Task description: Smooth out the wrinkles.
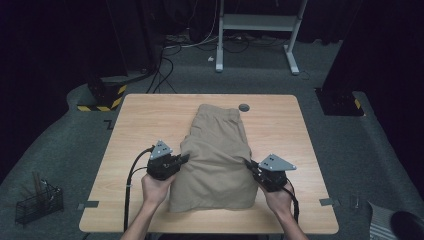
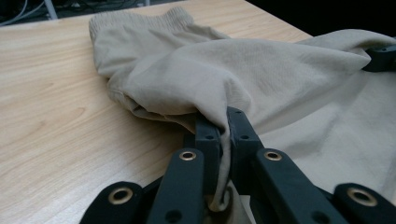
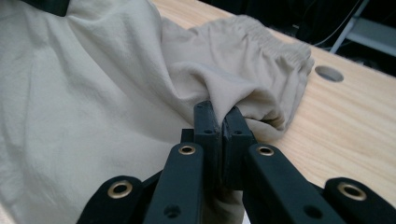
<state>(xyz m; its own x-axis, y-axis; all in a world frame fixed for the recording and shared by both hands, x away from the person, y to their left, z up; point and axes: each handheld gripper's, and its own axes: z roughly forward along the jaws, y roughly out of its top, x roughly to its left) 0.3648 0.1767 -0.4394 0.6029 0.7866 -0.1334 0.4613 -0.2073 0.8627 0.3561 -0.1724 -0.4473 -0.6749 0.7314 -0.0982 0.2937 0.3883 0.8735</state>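
**Both grippers pinch the shorts at their side edges**

The left gripper (image 1: 183, 159) is pressed together on a fold of cloth at the left edge of the shorts (image 1: 217, 160); in the left gripper view the beige fabric runs down between the two black jaws and bunches out below them. The shorts lie along the middle of the bench (image 1: 130, 125), waistband (image 1: 218, 111) at the far end, hems towards the person, and the cloth between the two pinch points looks raised off the wood rather than flat. A small round grommet (image 1: 244, 107) sits in the bench just beside the waistband's right corner. The right gripper (image 1: 251, 164) is likewise clamped on the right edge, with the fabric caught tight between its jaws in the right gripper view and pulled into a peak.

From where I stand this looks like the start of a fold: the near half being carried up and over towards the waistband. To do it well, I'd say both hands should travel level with each other and at the same pace, so the lifted edge stays straight and the fold line runs square across the shorts. Keep enough tension between the two pinches to stop the middle sagging, but not so much that the far half drags along the bench. Hold the jaws tight until the cloth is laid down.
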